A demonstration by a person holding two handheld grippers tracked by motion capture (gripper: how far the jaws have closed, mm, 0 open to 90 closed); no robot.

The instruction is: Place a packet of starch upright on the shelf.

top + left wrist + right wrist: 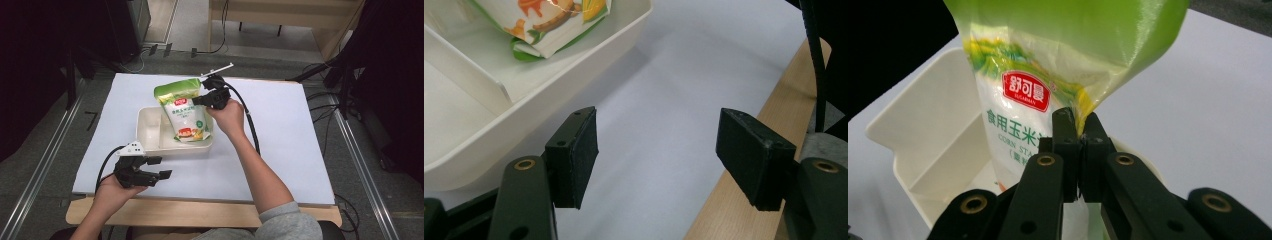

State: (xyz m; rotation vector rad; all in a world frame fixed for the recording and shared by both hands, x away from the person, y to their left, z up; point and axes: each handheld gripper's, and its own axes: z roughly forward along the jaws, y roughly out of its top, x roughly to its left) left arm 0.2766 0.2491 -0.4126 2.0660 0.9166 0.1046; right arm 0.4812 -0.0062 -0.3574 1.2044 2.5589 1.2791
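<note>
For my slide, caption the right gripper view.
Right gripper pinches the green-and-white pouch's edge above the white divided tray.

One green-and-white plastic starch bag (pixel 185 107); one cream two-compartment plastic tray (pixel 150 131); two black two-jaw grippers, left (pixel 159 167) and right (pixel 199 101).

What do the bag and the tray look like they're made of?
Bag: seemingly thin glossy plastic film; it shines, creases and folds where the right gripper pinches its edge. Tray: apparently rigid cream plastic, smooth and semi-matt, with moulded rounded corners and a thin divider wall. Neither is certain from looks alone.
</note>
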